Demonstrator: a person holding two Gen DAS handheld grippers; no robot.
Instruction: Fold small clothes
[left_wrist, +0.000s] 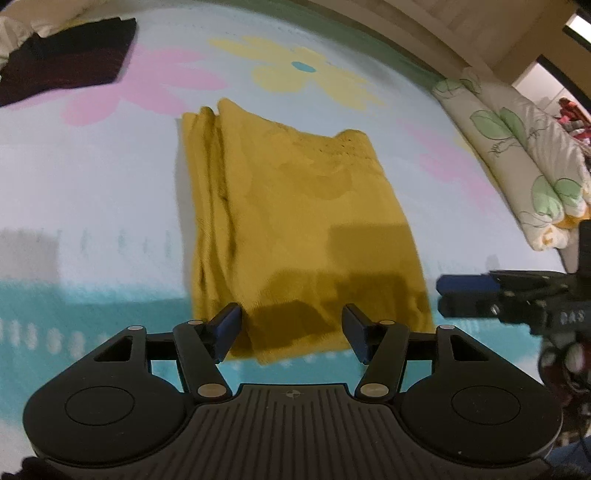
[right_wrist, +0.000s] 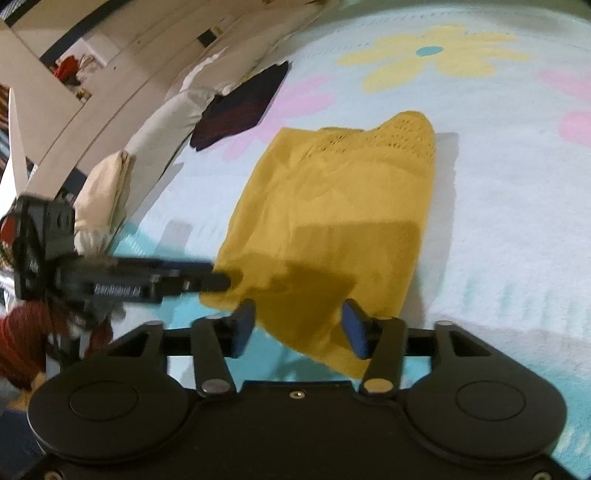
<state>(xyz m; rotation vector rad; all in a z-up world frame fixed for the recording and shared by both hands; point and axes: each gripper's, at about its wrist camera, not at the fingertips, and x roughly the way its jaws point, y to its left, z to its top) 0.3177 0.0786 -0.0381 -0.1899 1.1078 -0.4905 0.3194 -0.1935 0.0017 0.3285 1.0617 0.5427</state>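
A mustard-yellow knitted garment (left_wrist: 291, 229) lies folded into a long rectangle on the flowered bedspread (left_wrist: 92, 206); it also shows in the right wrist view (right_wrist: 332, 221). My left gripper (left_wrist: 291, 332) is open, its blue pads on either side of the garment's near edge, just above it. My right gripper (right_wrist: 299, 326) is open over the garment's near right corner. The right gripper also shows at the right of the left wrist view (left_wrist: 458, 295), and the left gripper at the left of the right wrist view (right_wrist: 218, 282), by the garment's near left corner.
A dark folded garment (left_wrist: 62, 59) lies at the far left of the bed, also seen in the right wrist view (right_wrist: 240, 107). A leaf-patterned quilt (left_wrist: 517, 155) lies along the right edge. White pillows (right_wrist: 147, 147) line the left side. A wooden headboard (left_wrist: 424, 29) is behind.
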